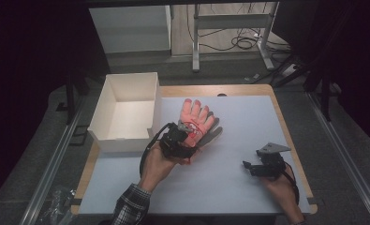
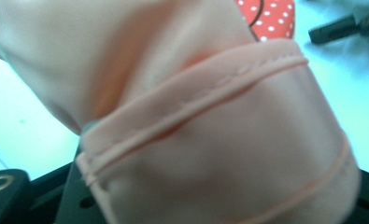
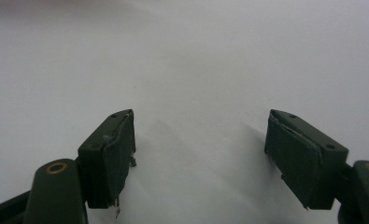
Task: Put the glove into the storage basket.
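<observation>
A pink glove (image 1: 195, 114) lies on the pale mat, fingers pointing to the far side, with a red dotted patch (image 2: 269, 16) on it and a grey part (image 1: 213, 134) at its right edge. My left gripper (image 1: 188, 135) sits at the glove's cuff (image 2: 219, 140). The cuff fabric is bunched over the jaws and hides them, and it looks pinched between them. My right gripper (image 1: 247, 166) rests low over the mat at the near right, apart from the glove. Its jaws stand wide open with nothing between them (image 3: 201, 140).
An open white box (image 1: 108, 136) stands at the table's far left, just left of the glove. The pale mat (image 1: 220, 187) covers most of the wooden table (image 1: 285, 126). Dark floor, table legs and cables lie beyond the far edge.
</observation>
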Demonstrator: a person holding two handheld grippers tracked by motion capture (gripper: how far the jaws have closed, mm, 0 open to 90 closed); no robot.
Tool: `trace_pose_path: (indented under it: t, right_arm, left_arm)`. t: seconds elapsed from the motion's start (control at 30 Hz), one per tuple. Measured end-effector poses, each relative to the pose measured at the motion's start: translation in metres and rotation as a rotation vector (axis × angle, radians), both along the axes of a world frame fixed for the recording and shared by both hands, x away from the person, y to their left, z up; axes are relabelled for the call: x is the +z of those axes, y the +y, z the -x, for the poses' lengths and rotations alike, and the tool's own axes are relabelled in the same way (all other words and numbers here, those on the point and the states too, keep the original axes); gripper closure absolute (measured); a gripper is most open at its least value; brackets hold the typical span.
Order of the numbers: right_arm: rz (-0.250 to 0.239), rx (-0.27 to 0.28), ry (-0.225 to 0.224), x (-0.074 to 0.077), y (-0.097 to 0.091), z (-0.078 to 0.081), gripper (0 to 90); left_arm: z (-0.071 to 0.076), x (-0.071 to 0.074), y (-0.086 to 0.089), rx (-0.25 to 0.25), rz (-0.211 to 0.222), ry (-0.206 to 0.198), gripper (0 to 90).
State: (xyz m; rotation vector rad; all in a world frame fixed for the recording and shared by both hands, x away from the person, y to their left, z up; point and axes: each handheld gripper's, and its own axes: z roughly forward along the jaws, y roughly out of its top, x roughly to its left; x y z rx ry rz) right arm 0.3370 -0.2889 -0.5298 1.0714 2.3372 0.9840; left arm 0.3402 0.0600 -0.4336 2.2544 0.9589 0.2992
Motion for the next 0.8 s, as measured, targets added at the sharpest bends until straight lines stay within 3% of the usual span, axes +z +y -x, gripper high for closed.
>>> trace_pose_path:
  t: [0.13, 0.5, 0.8]
  right_arm:
    - [-0.001, 0.000, -0.002, 0.000, 0.000, 0.000, 24.8]
    - [-0.001, -0.001, -0.001, 0.000, 0.000, 0.000, 24.8]
    - [-0.002, 0.000, 0.000, 0.000, 0.000, 0.000, 24.7]
  left_arm:
    - [-0.006, 0.006, 0.004, 0.012, 0.011, 0.007, 50.5]
    - [-0.016, 0.005, 0.007, 0.046, 0.029, 0.012, 55.0]
    - [-0.023, 0.032, 0.015, 0.069, 0.035, -0.022, 56.2]
